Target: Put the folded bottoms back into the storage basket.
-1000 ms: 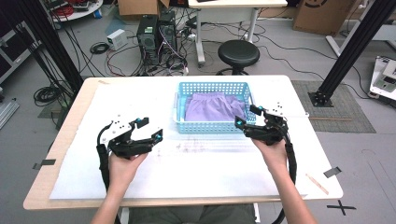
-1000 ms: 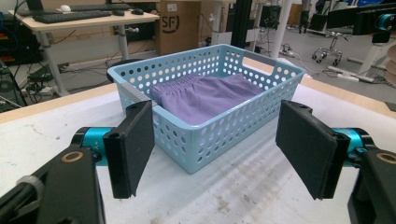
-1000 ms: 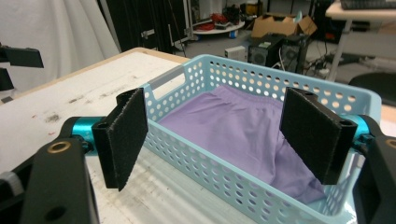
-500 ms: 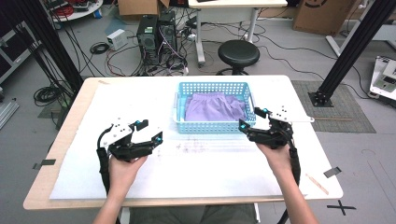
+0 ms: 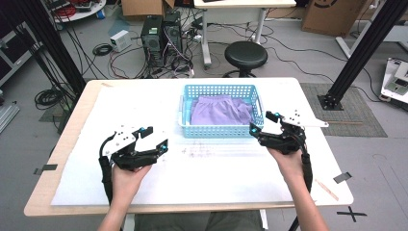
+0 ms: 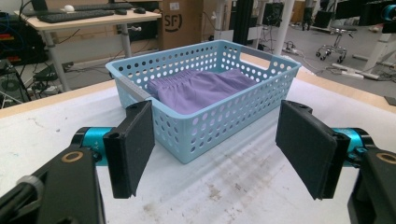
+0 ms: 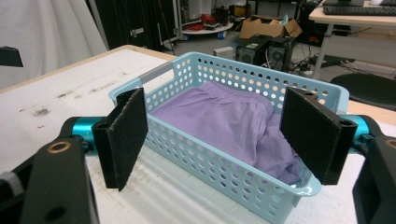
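Both grippers, left (image 5: 156, 138) and right (image 5: 262, 123), gape empty beside the basket (image 5: 221, 129) of seemingly purple cloth (image 5: 219, 110).

Gripper (image 6: 215, 149) gapes wide before blue basket (image 6: 219, 116) holding purple cloth (image 6: 201, 88).

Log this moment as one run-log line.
left gripper: open, empty | right gripper: open, empty | purple cloth: in blue basket

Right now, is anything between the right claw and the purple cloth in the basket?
Only the basket's own wall. The right claw is open beside the blue basket, and the near perforated wall stands between it and the purple cloth. From above, nothing covers the cloth.
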`<state>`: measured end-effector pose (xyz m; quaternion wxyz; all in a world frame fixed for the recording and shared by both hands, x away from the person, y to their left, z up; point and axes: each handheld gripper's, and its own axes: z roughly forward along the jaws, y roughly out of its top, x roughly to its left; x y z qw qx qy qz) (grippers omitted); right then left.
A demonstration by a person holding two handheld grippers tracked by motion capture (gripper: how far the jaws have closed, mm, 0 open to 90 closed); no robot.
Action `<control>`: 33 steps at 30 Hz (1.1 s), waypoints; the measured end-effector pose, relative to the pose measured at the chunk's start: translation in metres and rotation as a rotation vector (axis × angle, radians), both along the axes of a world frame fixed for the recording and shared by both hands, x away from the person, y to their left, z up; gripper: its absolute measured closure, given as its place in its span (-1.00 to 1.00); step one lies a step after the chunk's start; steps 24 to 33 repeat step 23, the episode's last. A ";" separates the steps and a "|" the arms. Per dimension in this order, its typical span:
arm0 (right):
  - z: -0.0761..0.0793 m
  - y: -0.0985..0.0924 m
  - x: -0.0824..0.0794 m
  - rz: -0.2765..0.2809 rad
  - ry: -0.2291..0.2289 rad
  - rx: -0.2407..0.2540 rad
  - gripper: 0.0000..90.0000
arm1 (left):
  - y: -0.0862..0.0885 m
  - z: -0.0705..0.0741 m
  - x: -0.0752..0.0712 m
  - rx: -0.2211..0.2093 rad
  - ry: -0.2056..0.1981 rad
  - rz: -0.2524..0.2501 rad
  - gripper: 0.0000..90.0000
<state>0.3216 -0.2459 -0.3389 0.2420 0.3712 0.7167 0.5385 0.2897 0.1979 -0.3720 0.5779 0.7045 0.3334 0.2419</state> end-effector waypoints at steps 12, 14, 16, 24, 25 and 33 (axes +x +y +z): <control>-0.001 0.009 0.000 0.016 -0.005 -0.031 -0.47 | 0.011 0.001 0.000 -0.009 -0.007 0.019 -0.37; 0.000 0.008 -0.001 0.020 -0.013 -0.028 -0.47 | 0.013 0.001 0.001 -0.014 -0.009 0.026 -0.37; 0.000 0.006 -0.002 0.019 -0.015 -0.021 -0.47 | 0.016 0.001 0.003 -0.015 -0.008 0.026 -0.37; -0.001 0.000 -0.001 0.014 -0.003 -0.021 -0.51 | 0.016 0.001 0.007 -0.013 -0.004 0.022 -0.37; -0.001 0.000 -0.001 0.014 -0.003 -0.021 -0.51 | 0.016 0.001 0.007 -0.013 -0.004 0.022 -0.37; -0.001 0.000 -0.001 0.014 -0.003 -0.021 -0.51 | 0.016 0.001 0.007 -0.013 -0.004 0.022 -0.37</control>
